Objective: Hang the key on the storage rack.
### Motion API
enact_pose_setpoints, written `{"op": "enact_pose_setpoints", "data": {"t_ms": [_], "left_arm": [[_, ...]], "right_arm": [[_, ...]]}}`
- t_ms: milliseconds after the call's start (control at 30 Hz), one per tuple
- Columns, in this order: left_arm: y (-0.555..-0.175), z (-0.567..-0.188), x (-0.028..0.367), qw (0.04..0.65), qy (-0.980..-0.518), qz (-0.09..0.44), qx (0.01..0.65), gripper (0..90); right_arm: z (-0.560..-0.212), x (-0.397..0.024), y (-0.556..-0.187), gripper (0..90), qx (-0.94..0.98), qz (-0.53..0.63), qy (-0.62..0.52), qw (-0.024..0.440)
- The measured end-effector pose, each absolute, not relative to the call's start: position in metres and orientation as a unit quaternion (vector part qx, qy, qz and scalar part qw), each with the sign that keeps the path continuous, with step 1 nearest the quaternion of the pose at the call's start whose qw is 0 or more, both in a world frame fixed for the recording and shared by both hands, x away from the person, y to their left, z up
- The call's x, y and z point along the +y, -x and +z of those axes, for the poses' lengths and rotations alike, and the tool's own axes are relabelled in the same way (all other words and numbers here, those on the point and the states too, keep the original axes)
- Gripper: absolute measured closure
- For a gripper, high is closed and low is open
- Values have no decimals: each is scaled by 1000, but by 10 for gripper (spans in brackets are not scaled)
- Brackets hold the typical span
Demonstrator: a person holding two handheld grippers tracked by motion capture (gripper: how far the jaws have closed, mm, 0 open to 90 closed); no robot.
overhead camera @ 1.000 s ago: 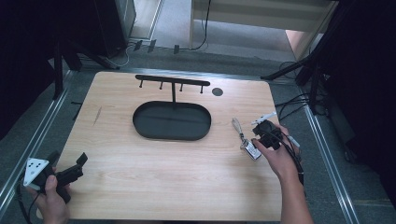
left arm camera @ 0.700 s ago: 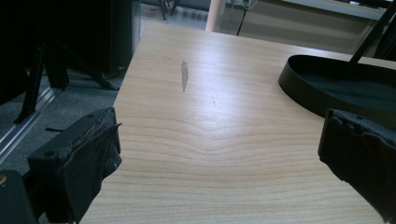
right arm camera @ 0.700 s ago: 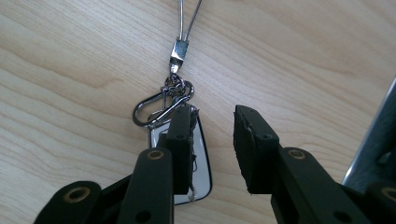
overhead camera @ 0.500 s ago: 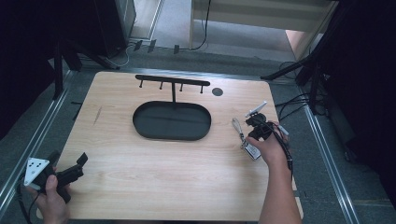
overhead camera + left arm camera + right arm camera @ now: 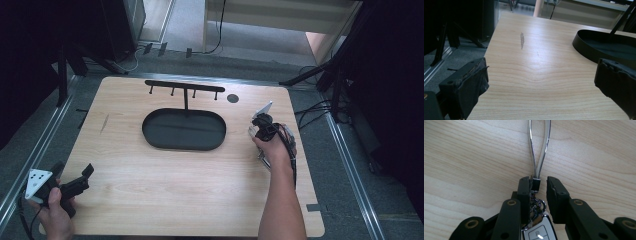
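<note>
A car key fob (image 5: 537, 233) with a long silver wire loop (image 5: 539, 147) lies on the wooden table (image 5: 165, 185). My right gripper (image 5: 537, 185) points down over it, its jaws either side of the small black clasp (image 5: 536, 184) that joins loop and ring. The left jaw touches the clasp and a narrow gap remains at the right jaw. In the high view this gripper (image 5: 263, 127) is at the table's right side, with the fob (image 5: 263, 159) partly hidden under the hand. My left gripper (image 5: 74, 170) rests at the near left corner, jaws wide open and empty.
A black oval tray (image 5: 150, 136) sits mid-table, with a black bar rack of small hooks (image 5: 184, 85) standing behind it. A dark round spot (image 5: 232, 98) marks the table at the back right. The tray's rim (image 5: 584, 48) lies ahead of the left gripper.
My right hand has moved a little left and forward onto the keys, bringing the jaws around the clasp. The left gripper has not moved.
</note>
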State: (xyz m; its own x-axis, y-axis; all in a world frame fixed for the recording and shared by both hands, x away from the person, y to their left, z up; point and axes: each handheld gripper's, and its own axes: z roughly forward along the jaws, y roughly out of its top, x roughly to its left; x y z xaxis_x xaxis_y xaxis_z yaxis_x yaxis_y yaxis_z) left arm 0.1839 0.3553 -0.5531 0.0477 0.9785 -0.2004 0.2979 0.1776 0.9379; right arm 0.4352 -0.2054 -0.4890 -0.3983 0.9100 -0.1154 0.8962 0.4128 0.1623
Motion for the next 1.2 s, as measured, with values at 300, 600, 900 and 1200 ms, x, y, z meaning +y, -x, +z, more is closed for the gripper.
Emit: {"op": "enact_pose_setpoints", "data": {"t_ms": [300,600,900,1200], "left_arm": [[-184,-553,355,484,-538,351,594,0],[-184,-553,355,482,-539,352,594,0],[-185,-553,354,481,-540,351,595,0],[-185,-553,354,481,-540,351,595,0]], "right_arm": [[-503,-203,-437,830,838,27,-537,99],[-492,-209,-423,834,803,115,-554,190],[-473,-218,-397,834,718,227,-549,363],[-444,-220,-381,834,642,339,-550,414]]}}
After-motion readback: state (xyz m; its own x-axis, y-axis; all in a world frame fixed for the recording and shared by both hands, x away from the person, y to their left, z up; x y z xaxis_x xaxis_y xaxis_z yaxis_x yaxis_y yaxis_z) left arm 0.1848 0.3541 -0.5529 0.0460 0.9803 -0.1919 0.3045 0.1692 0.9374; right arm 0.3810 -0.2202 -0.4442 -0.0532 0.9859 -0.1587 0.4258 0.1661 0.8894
